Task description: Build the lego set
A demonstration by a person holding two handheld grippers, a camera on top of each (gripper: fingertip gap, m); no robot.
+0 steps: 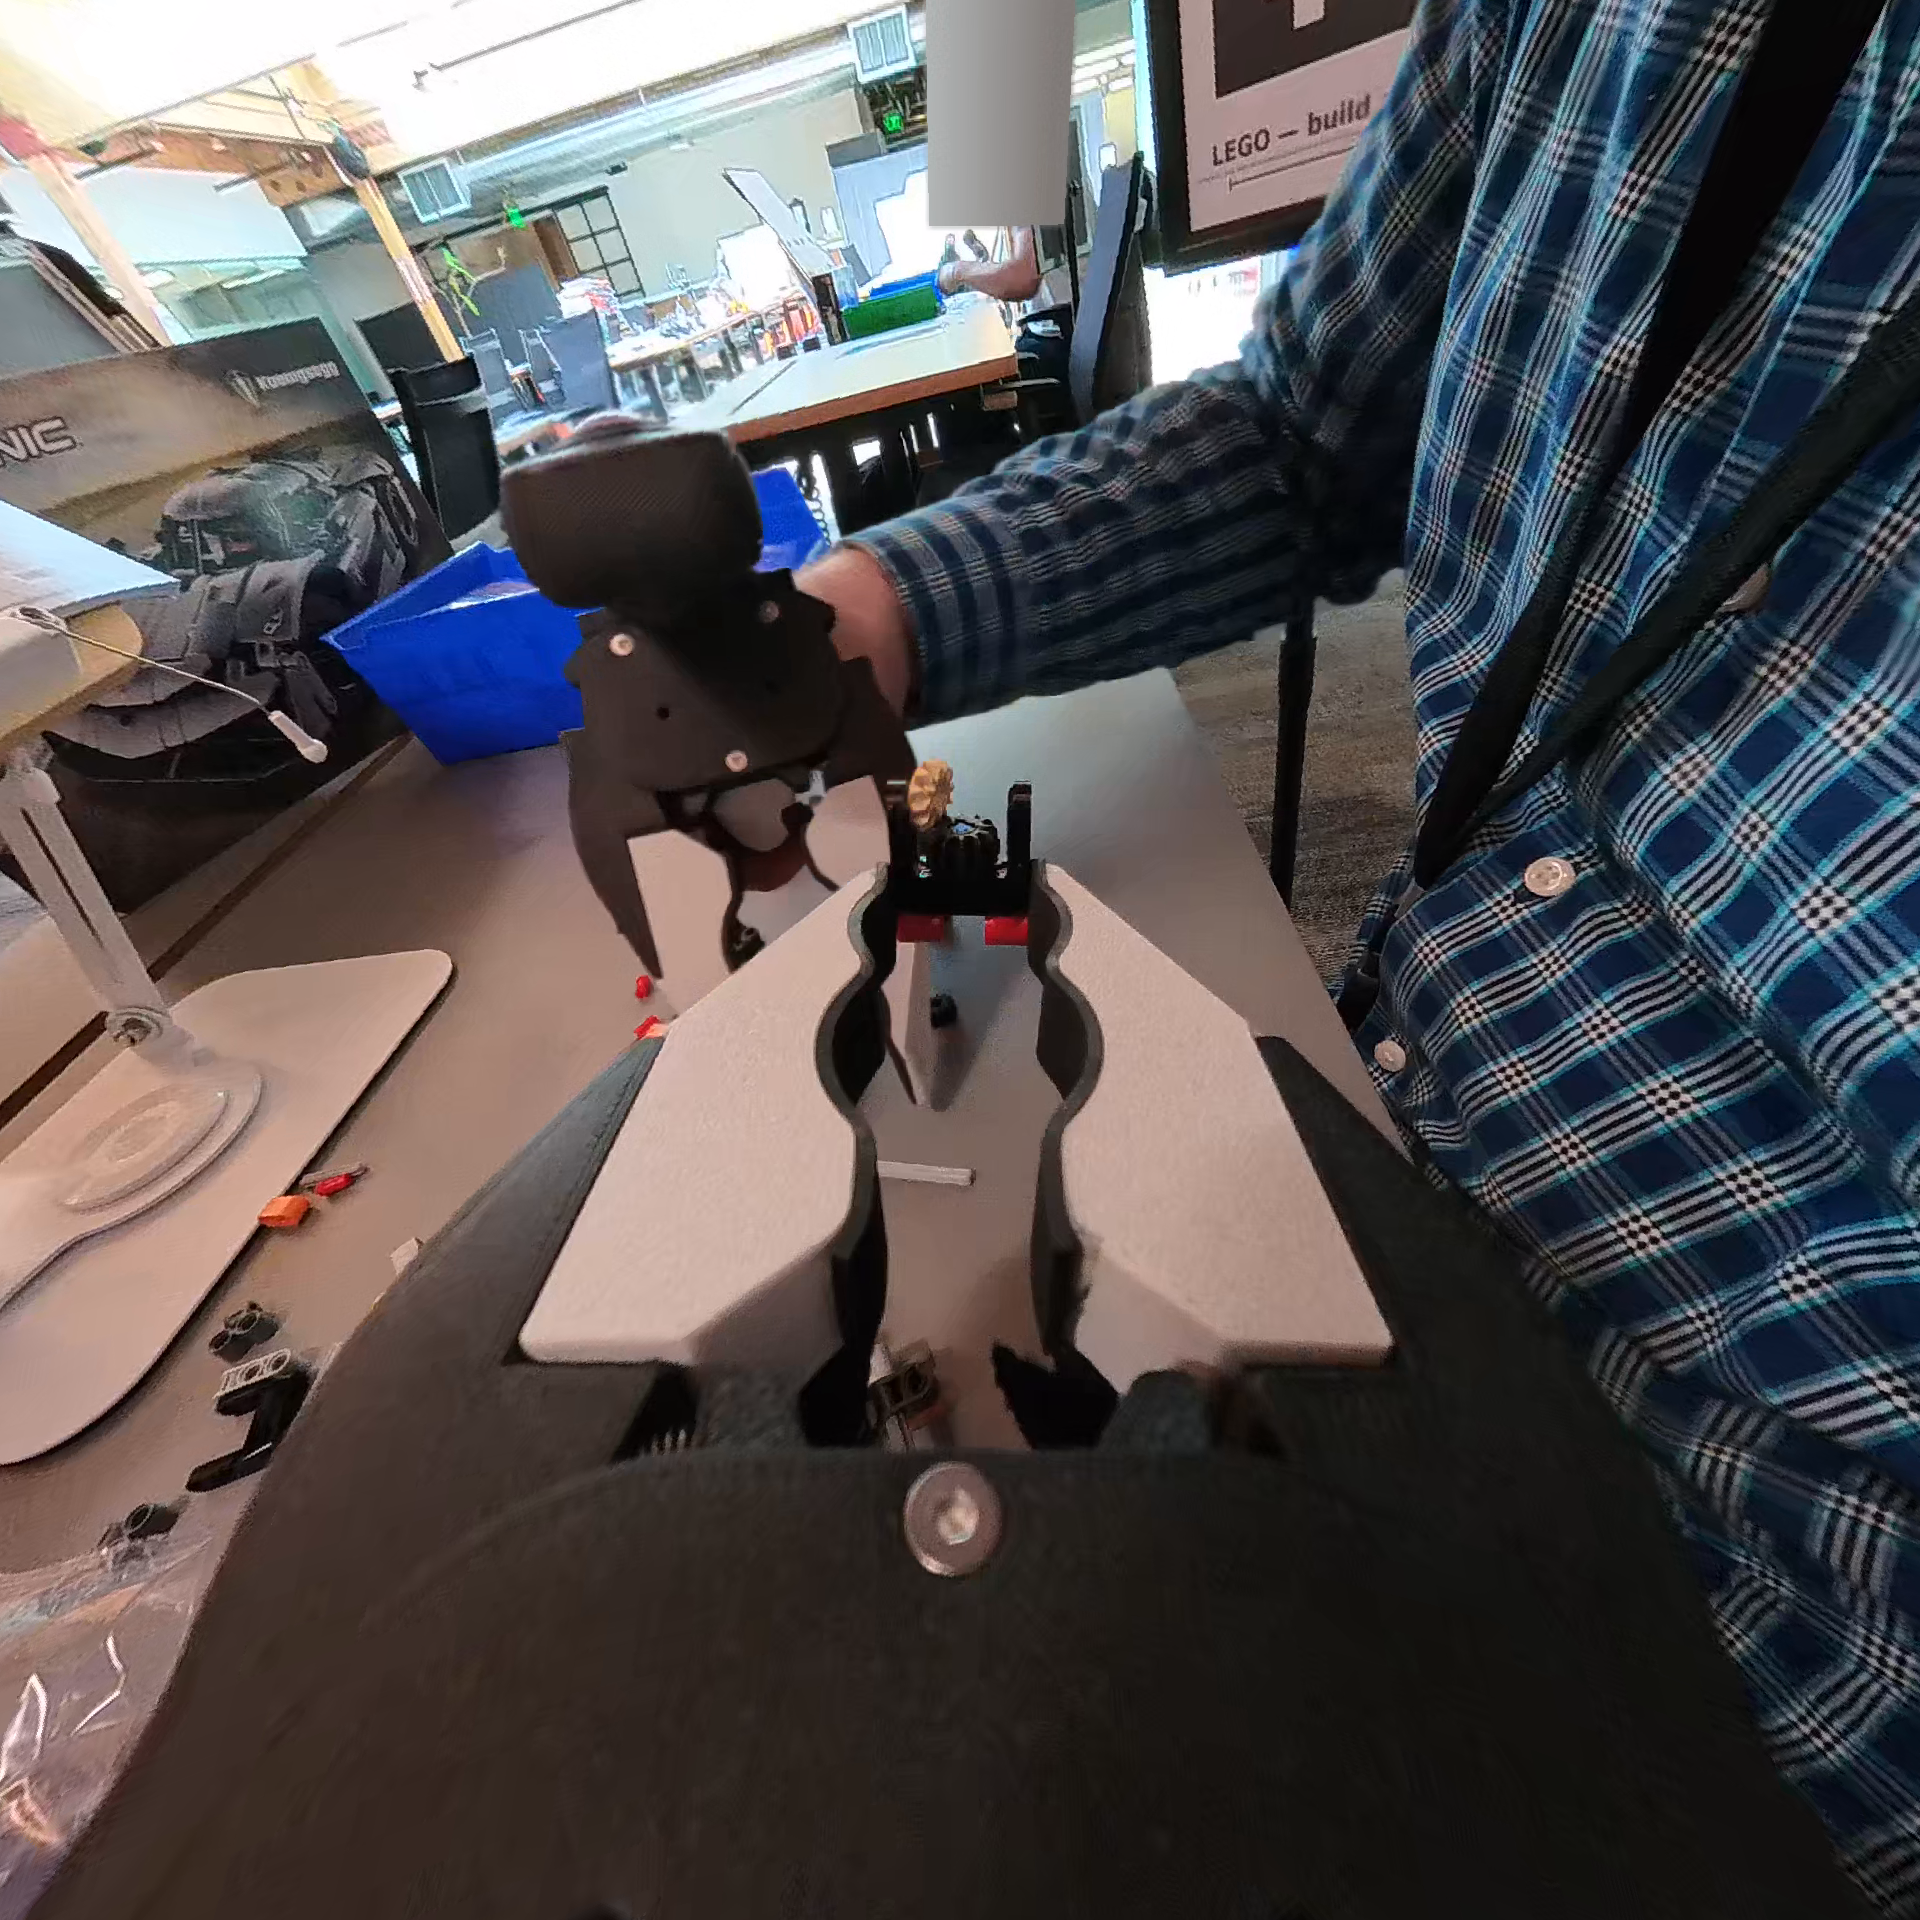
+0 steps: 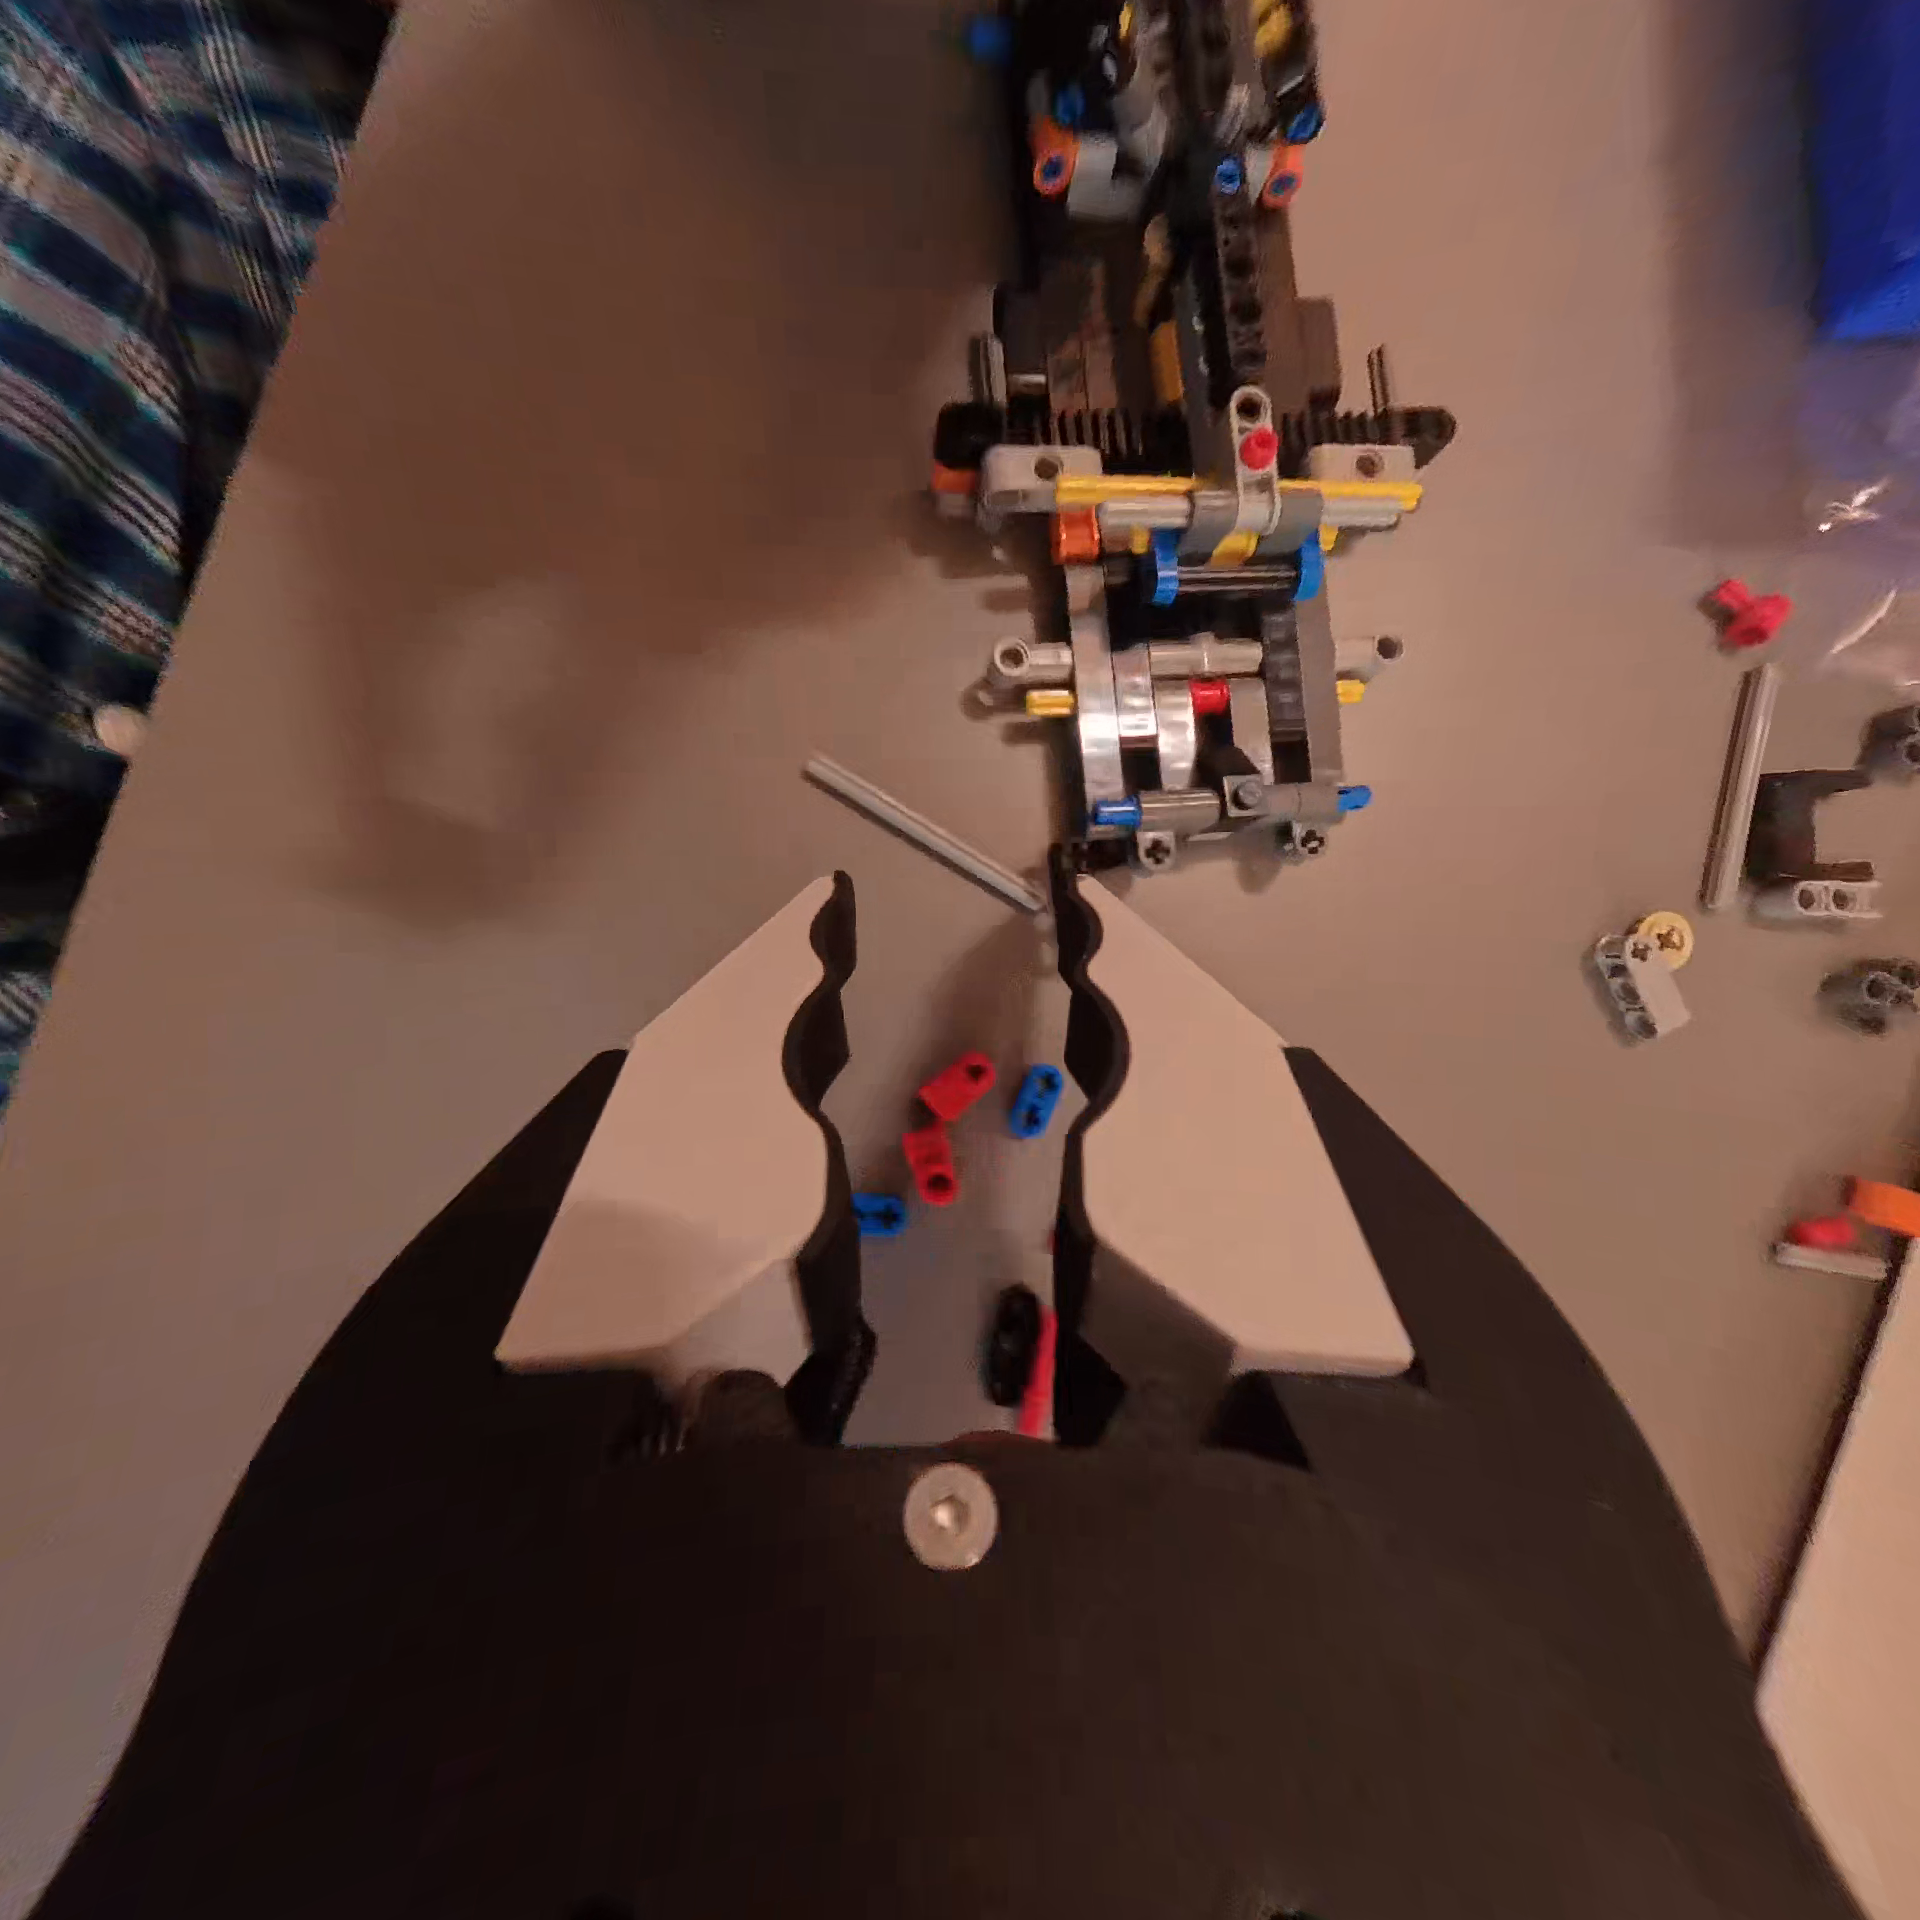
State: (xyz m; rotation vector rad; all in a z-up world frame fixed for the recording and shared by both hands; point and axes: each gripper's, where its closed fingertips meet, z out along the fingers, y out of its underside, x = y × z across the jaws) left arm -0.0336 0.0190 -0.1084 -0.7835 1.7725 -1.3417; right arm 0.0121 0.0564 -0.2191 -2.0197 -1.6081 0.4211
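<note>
The lego build, a long frame of grey, black, yellow and blue parts, lies on the grey table just ahead of the right gripper. That gripper hangs over the table with its jaws apart and nothing between them; a grey axle lies slanted just beyond the tips, its near end by the right fingertip. Under the jaws sit loose pins: two red, two blue and a black one.

The left gripper is closed narrowly on a small black sub-assembly pinched at its tips. The piece carries a tan gear on top and two red parts at the bottom, and is held up above the table.

In the left wrist view the right gripper sits farther off, held by a hand in a blue plaid sleeve.

A blue bin stands behind it at the table's far side; what it holds cannot be made out. Clear plastic bags lie at the near left edge, contents unclear. More loose parts are scattered to the right of the build, among them a long grey axle and a black bracket beside it.
</note>
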